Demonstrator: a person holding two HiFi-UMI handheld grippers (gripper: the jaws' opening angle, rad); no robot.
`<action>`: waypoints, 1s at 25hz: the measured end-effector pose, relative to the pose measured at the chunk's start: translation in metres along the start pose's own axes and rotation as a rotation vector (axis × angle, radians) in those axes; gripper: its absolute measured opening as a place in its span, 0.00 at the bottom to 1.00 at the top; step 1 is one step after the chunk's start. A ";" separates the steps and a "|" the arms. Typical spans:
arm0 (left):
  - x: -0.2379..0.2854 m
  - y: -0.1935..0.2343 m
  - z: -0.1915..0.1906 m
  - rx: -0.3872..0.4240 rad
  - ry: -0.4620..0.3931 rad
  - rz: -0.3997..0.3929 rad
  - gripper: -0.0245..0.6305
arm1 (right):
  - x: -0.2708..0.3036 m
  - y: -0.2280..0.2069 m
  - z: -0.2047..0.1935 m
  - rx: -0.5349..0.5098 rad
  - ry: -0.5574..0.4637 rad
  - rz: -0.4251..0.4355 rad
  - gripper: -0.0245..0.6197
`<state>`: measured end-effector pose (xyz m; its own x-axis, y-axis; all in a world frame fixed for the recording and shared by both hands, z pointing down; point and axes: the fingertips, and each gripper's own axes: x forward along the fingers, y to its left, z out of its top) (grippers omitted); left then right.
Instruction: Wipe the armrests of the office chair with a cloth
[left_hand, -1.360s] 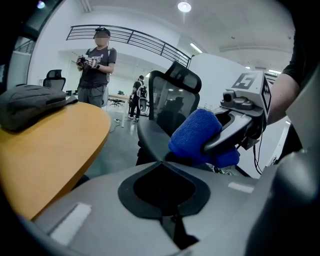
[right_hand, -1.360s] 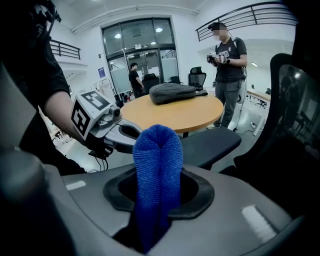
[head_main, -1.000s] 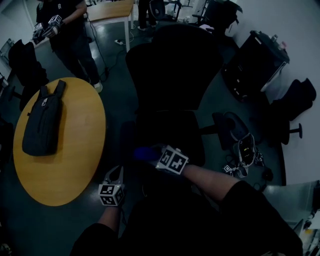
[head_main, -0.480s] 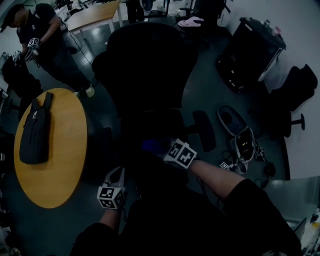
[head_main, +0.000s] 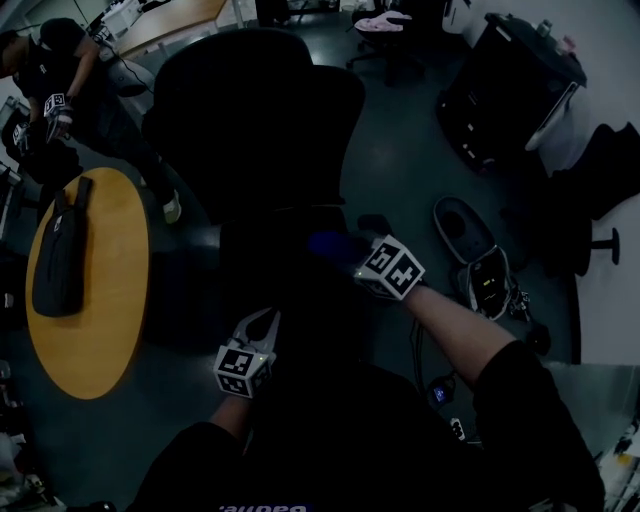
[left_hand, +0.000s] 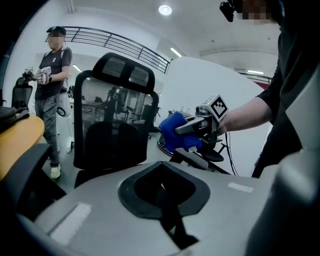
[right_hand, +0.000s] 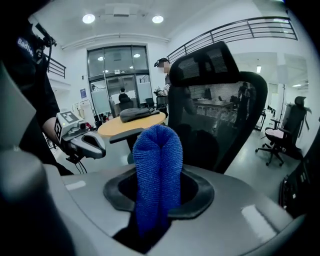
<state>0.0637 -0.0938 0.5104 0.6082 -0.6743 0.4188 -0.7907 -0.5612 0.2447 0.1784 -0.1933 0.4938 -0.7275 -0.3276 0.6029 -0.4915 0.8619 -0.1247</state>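
A folded blue cloth (right_hand: 159, 165) is clamped between the jaws of the right gripper (head_main: 347, 252) and is held just over an armrest (left_hand: 198, 161) of the office chair (head_main: 270, 110). The left gripper (head_main: 264, 320) is kept closed on nothing, by the seat's front edge.

Black sleeves (head_main: 530, 400); grey left tongs (head_main: 262, 322), right tongs (head_main: 345, 250) carry marker cubes (head_main: 390, 268).

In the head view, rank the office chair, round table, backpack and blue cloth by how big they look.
Largest to smallest:
1. office chair, though it is also nearest the camera
2. round table
3. backpack
4. blue cloth
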 end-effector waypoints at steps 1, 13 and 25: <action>0.010 -0.010 0.002 0.003 0.001 -0.016 0.06 | -0.006 -0.011 -0.002 0.003 -0.005 -0.007 0.24; 0.104 -0.132 -0.003 0.093 0.091 -0.269 0.06 | -0.046 -0.097 -0.016 0.008 -0.025 -0.039 0.24; 0.150 -0.188 -0.040 0.093 0.182 -0.382 0.06 | -0.047 -0.140 -0.028 0.005 -0.011 -0.037 0.24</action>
<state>0.3004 -0.0700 0.5623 0.8274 -0.3186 0.4625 -0.4961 -0.8007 0.3358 0.2945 -0.2872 0.5055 -0.7138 -0.3640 0.5984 -0.5207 0.8472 -0.1058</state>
